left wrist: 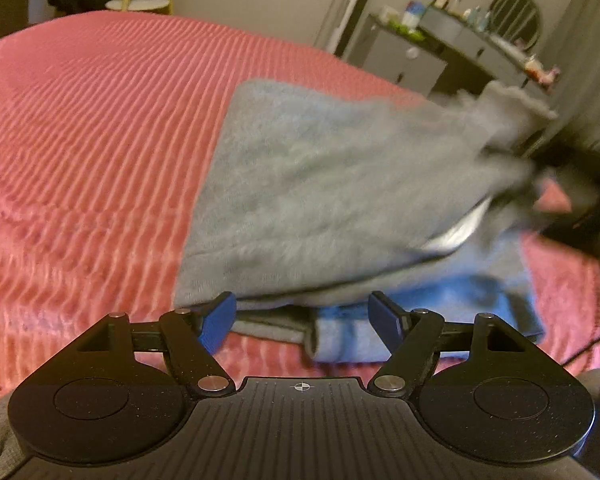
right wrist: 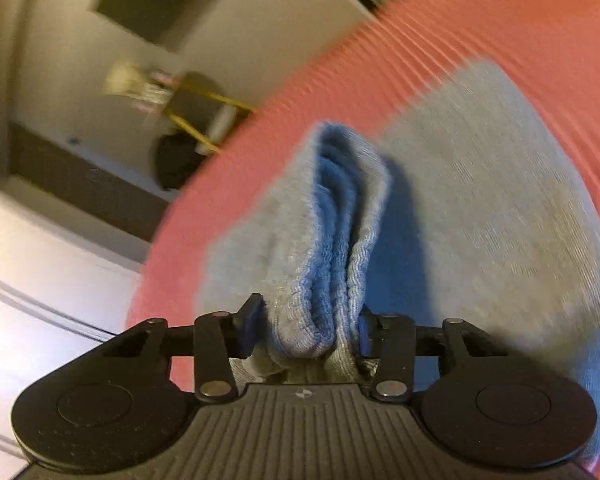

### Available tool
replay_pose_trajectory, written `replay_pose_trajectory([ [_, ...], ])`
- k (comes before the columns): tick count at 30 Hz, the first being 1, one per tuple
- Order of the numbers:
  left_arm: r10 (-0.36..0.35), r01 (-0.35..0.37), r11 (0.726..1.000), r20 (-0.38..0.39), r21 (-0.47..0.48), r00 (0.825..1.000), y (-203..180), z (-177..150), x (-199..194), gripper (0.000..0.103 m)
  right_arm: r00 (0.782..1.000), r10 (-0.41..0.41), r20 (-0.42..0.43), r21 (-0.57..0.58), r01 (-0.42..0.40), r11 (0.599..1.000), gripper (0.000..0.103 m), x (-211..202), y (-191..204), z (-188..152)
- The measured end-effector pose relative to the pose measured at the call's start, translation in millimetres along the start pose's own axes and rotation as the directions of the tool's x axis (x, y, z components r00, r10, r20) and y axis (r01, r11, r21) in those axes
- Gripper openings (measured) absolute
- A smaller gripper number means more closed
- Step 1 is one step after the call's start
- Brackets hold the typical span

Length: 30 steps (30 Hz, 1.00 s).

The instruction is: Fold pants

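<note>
Grey pants [left wrist: 340,184] mid-frame on the pink bed [left wrist: 80,140]; right tool [right wrist: 304,330] pinches the bunched ribbed end, left tool [left wrist: 302,318] spread, empty. That thick bunch could slip, undoing the fold.

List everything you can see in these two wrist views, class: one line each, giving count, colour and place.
pants: one pair, grey, lying partly folded on the bedspread, one bunched end lifted.
bedspread: one, pink, ribbed, covering the bed.
dresser: one, dark, by the far wall, small items on top.
round side table: one, white top, yellow legs, behind the bed.
left gripper: one, black with blue pads, open at the pants' near edge.
right gripper: one, black, shut on the bunched end.
</note>
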<state>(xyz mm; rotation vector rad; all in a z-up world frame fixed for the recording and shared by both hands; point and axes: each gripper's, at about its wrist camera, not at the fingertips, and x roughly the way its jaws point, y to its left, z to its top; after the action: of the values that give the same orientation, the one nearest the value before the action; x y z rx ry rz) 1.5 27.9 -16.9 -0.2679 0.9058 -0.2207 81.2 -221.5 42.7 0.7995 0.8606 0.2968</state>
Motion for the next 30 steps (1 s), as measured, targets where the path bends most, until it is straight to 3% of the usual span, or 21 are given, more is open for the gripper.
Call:
replay_pose_trajectory([
  [4, 0.068, -0.070, 0.995, -0.039, -0.071, 0.997, 8, 2, 8, 0.063, 0.987, 0.128, 0.099, -0.064, -0.122, 0.990, 0.038, -36, 41, 10],
  [8, 0.044, -0.046, 0.990, -0.016, -0.133, 0.999, 17, 1, 4, 0.036, 0.971, 0.180, 0.156, -0.109, -0.164, 0.980, 0.038, -65, 57, 19],
  [12, -0.051, 0.062, 0.987, 0.073, -0.151, 0.996, 23, -2, -11, 0.036, 0.966, 0.152, 0.207, -0.115, -0.130, 0.985, 0.038, -88, 40, 20],
  [16, -0.061, 0.064, 0.989, 0.023, -0.130, 0.998, 22, -3, -6, 0.039, 0.975, 0.038, 0.219, -0.061, -0.025, 0.998, 0.041, -88, -3, 21],
  [18, -0.054, 0.052, 0.994, -0.012, -0.097, 0.998, 19, -2, -3, 0.048, 0.984, -0.065, 0.166, -0.021, 0.070, 0.997, 0.052, -73, -28, 19],
  [20, -0.057, 0.055, 0.996, -0.020, -0.066, 0.998, 14, -2, -4, 0.055, 0.966, -0.214, 0.144, 0.020, 0.213, 0.977, 0.056, -64, -49, 14],
  [21, -0.049, 0.048, 0.997, -0.019, -0.058, 0.999, 14, -1, -4, 0.056, 0.963, -0.239, 0.123, 0.017, 0.238, 0.971, 0.056, -60, -56, 11],
  [23, -0.048, 0.047, 0.997, -0.028, -0.060, 0.998, 15, -1, -3, 0.056, 0.965, -0.256, 0.057, 0.055, 0.253, 0.966, 0.071, -55, -65, 9],
  [30, -0.043, 0.039, 0.996, -0.048, -0.075, 0.998, 16, 2, -1, 0.056, 0.991, -0.131, -0.036, 0.132, 0.135, 0.982, 0.079, -33, -81, 16],
])
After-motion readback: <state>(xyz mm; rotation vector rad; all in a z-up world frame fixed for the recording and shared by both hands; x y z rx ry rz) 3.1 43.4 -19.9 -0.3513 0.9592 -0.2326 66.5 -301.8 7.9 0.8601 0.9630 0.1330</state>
